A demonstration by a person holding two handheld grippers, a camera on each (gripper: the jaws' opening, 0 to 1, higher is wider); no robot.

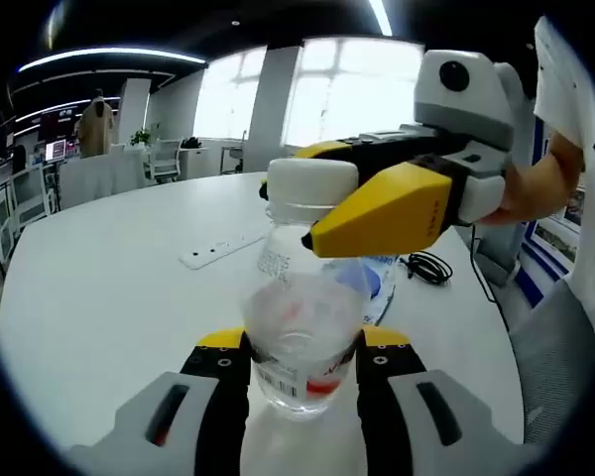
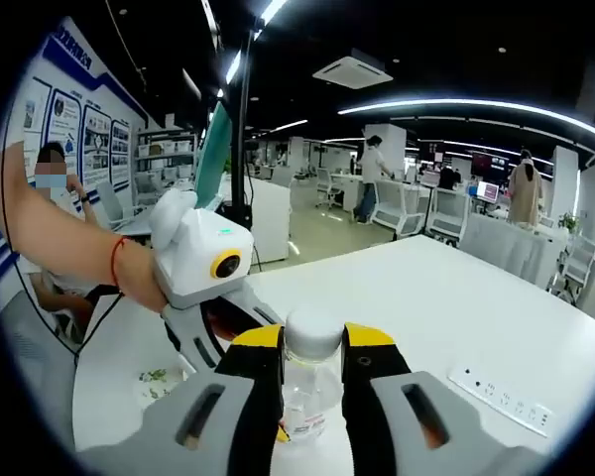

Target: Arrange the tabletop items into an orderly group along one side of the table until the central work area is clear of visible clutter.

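Clear plastic water bottle (image 1: 299, 342) with a white cap stands upright on the white table (image 1: 109, 297); its red-and-white barcoded label is too blurred to read. The left gripper (image 1: 299, 362) clasps its body near the base. The right gripper (image 2: 311, 365) pinches the neck just under the cap. Farther off lies a white power strip (image 1: 223, 249).

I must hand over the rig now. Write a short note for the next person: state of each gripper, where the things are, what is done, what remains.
Left gripper: shut on the body of the clear bottle, which stands upright on the white table.
Right gripper: shut on the bottle's white cap.
A white power strip and a black cable lie on the table beyond the bottle.
Done: bottle gripped by both.
Left: the bottle, strip and cable are not yet grouped along one side.
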